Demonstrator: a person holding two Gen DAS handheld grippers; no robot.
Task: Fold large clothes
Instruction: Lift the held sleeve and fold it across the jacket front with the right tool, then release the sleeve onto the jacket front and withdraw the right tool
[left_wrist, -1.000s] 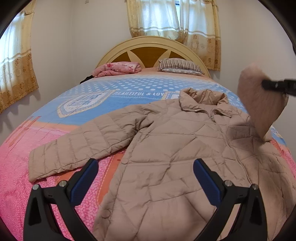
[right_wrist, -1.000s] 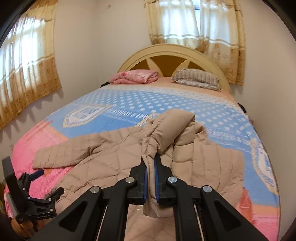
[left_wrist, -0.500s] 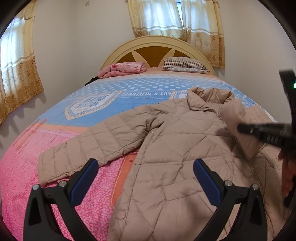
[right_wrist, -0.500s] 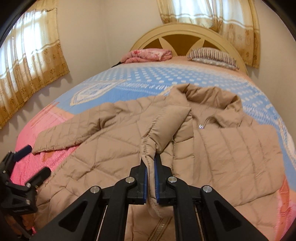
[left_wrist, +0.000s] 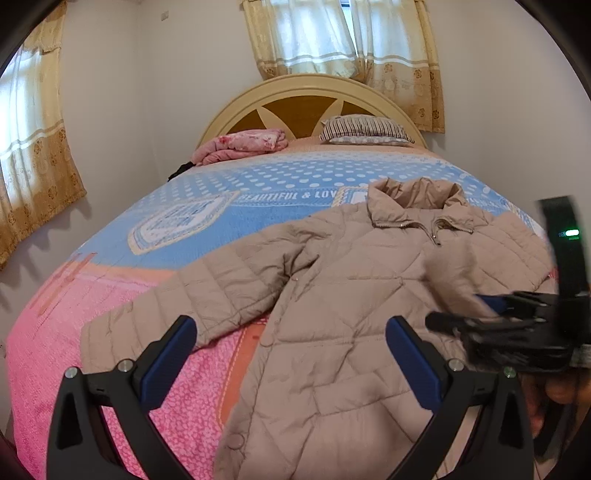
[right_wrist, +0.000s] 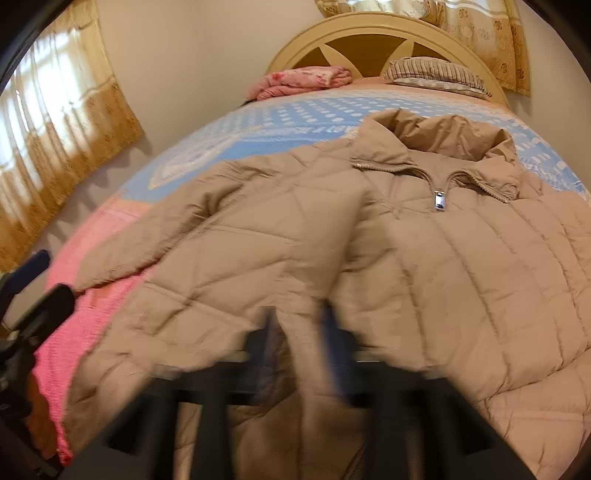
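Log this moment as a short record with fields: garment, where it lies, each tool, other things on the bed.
garment: beige quilted jacket, zipped, one sleeve spread out
surface: bed with pink and blue cover
left tool: open, above the jacket
right tool: blurred, opening, folded sleeve fabric between
others: striped pillow, pink folded blanket by headboard

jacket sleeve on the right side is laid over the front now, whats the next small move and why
Probably draw the right gripper back off the sleeve. Its jaws are opening and the folded sleeve lies between them across the jacket front, so that fold looks placed. The other sleeve is spread out on the bed, and the open left gripper hangs empty near it.
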